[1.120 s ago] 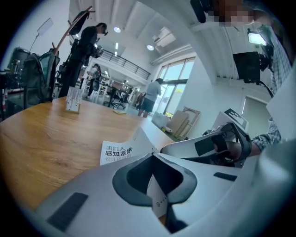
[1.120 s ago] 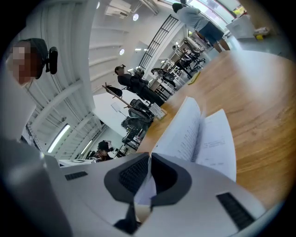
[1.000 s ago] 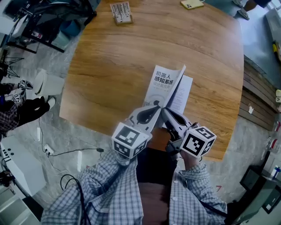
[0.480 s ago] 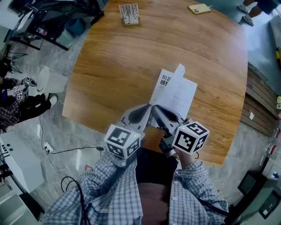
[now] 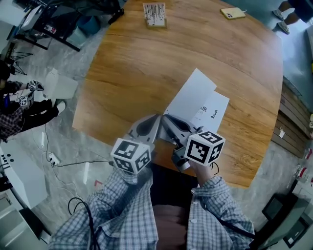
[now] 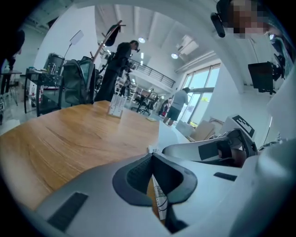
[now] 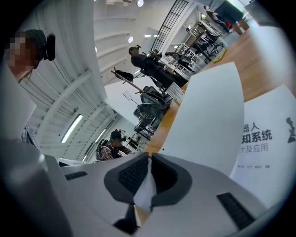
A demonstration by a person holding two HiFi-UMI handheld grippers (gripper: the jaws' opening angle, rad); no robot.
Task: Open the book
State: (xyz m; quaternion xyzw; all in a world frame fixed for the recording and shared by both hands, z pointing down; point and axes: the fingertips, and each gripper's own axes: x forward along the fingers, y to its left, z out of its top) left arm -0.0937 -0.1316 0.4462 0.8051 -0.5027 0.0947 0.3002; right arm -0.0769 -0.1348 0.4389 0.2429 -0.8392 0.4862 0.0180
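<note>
A thin white book [image 5: 211, 110] lies on the round wooden table [image 5: 127, 68], near its front edge. Its cover [image 5: 190, 95] is lifted and swung over to the left, white inside face up, and the printed title page [image 7: 268, 139] shows beneath. My right gripper [image 5: 166, 118] is shut on the cover's lower corner, and a white sheet [image 7: 210, 115] rises from its jaws [image 7: 150, 156]. Close beside it, my left gripper [image 5: 156, 118] is shut on the book's near edge. A strip of printed paper [image 6: 158, 196] sits between its jaws [image 6: 151, 155].
At the table's far side stand a small printed card stand [image 5: 154, 13] and a yellow phone [image 5: 233, 13]. Dark equipment and bags [image 5: 58, 19] crowd the floor to the far left. A person in plaid [image 5: 14, 122] sits at the left. Cables [image 5: 73, 168] lie on the floor.
The cover, upright a second ago, has swung over to the left and now shows its white inside. Both grippers shifted slightly left while staying shut on the book.
</note>
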